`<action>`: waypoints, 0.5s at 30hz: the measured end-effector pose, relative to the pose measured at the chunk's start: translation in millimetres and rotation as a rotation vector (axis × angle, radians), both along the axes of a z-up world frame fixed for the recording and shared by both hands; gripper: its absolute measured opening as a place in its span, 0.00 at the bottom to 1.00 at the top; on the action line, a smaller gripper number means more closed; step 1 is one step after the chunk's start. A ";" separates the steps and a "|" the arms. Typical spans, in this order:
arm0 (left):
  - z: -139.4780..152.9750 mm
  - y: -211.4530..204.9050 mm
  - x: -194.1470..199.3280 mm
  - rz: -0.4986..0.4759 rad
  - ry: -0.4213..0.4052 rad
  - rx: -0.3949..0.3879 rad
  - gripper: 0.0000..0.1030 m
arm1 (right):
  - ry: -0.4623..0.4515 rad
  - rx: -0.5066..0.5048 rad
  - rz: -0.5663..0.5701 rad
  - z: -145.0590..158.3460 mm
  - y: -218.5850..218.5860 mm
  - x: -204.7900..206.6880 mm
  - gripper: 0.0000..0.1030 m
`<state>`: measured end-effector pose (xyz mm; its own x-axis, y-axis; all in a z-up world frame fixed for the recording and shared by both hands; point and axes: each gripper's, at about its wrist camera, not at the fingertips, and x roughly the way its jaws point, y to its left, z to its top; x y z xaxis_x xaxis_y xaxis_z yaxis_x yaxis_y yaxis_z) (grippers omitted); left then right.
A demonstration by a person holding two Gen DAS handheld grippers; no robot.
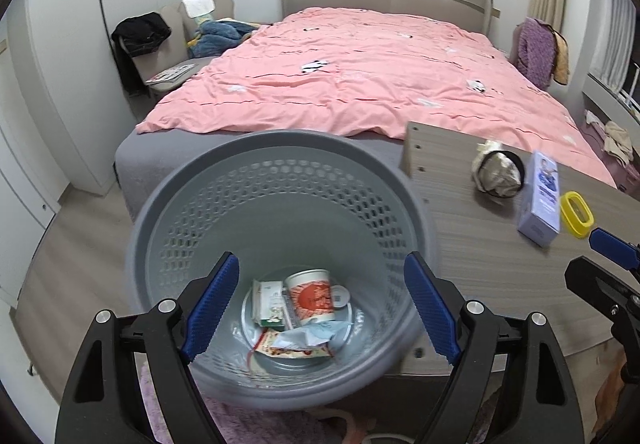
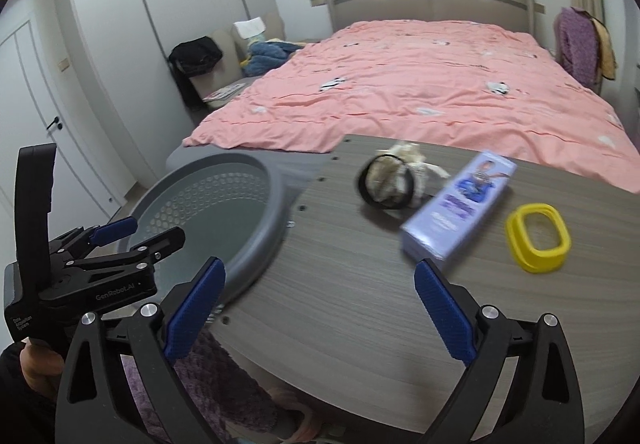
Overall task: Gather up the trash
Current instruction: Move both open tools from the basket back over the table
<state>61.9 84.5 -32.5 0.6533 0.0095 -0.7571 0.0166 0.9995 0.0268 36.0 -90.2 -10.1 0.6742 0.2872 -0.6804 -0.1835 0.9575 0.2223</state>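
My left tongs (image 1: 320, 308) gape wide over the bin (image 1: 280, 148), nothing between the pads. My right tongs (image 2: 320, 312) are wide too, empty, hovering above the desk (image 2: 340, 284) and aimed at the trash there.

In the bin: cup (image 1: 312, 294), small carton (image 1: 268, 304), crumpled wrappers (image 1: 304, 342). On the desk: purple box (image 2: 456, 208), nearest my right tongs; yellow ring (image 2: 538, 240) just to its right; a crumpled wad with a black band (image 2: 390, 180) behind, near the far edge.

Next, I think: go for the box. I'd come in across its narrow width, pads on the long sides, and lift clear before swinging left to the bin. I'd keep the left tongs out of the drop path.

Hard to tell: the box and wad are motion-blurred, so what the wad is and whether the band wraps it stay unclear. I can't say if the ring is trash. The bin's base sits below the desk, partly hidden.
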 end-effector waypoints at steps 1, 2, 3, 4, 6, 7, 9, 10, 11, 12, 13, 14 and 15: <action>0.4 -6.7 -0.2 -0.012 0.001 0.000 0.79 | -0.001 -0.001 -0.020 -1.2 -9.5 -1.8 0.92; 0.4 -13.7 0.4 -0.025 0.002 0.001 0.79 | -0.002 -0.003 -0.038 -1.5 -16.0 -2.9 0.93; 0.4 -20.7 1.0 -0.040 0.002 0.000 0.79 | -0.004 -0.008 -0.066 -2.3 -26.1 -4.6 0.93; 0.2 -27.8 1.7 -0.055 0.004 -0.003 0.79 | -0.007 -0.014 -0.094 -3.6 -34.4 -6.1 0.93; -1.0 -41.1 4.3 -0.081 0.011 -0.010 0.80 | -0.004 -0.022 -0.136 -6.6 -50.9 -7.6 0.93; -2.0 -48.3 6.3 -0.093 0.014 -0.013 0.80 | -0.002 -0.024 -0.151 -7.7 -56.4 -7.4 0.93; -4.0 -62.2 11.1 -0.113 0.023 -0.017 0.80 | 0.002 -0.029 -0.188 -11.6 -72.9 -7.9 0.93; -4.8 -69.6 13.7 -0.124 0.027 -0.020 0.80 | 0.008 -0.034 -0.210 -14.8 -83.7 -7.1 0.94; -5.7 -77.5 16.4 -0.135 0.028 -0.023 0.80 | 0.011 -0.036 -0.222 -16.8 -90.0 -6.6 0.94; -6.5 -85.4 19.3 -0.146 0.029 -0.024 0.80 | 0.016 -0.041 -0.238 -19.6 -98.5 -5.1 0.94; -7.1 -92.0 21.6 -0.155 0.030 -0.024 0.80 | 0.019 -0.047 -0.250 -22.2 -104.5 -3.6 0.94; -7.8 -100.3 25.0 -0.164 0.031 -0.023 0.80 | 0.022 -0.052 -0.259 -24.0 -109.8 -2.3 0.94; -8.4 -106.1 28.3 -0.170 0.033 -0.022 0.80 | 0.025 -0.057 -0.266 -25.8 -114.3 -1.2 0.94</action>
<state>90.2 -21.6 -40.9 0.6190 -0.1155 -0.7768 0.1856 0.9826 0.0018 34.8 -204.5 -35.8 0.7039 0.0631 -0.7075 0.0808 0.9825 0.1680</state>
